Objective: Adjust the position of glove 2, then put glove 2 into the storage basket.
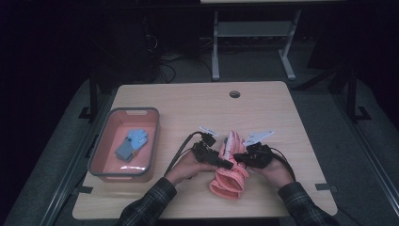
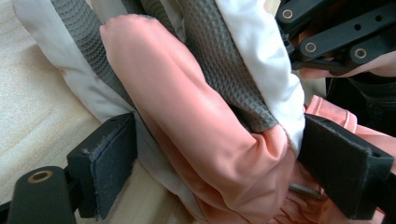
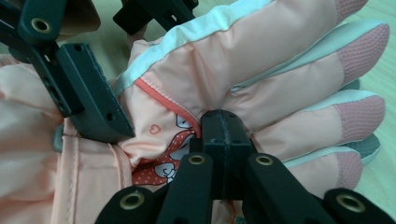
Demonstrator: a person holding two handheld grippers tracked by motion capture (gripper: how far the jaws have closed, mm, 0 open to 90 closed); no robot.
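High view: a pink glove (image 1: 230,169) lies on the table (image 1: 188,101) between the person's two hands, fingers pointing away, cuff toward the near edge. The right gripper (image 1: 241,157) has its jaws clenched together against the back of the glove; the right gripper view does not settle whether any fabric is pinched between them. The left gripper (image 1: 229,164) is spread wide, its pads on either side of the glove's thumb, not visibly squeezing. To the left, well apart, a red bin (image 1: 101,157) already holds a blue glove (image 1: 131,143). My judgement: the blue glove is done, while the pink one is not yet lifted; it likely needs a firm grasp and a carry to the bin.
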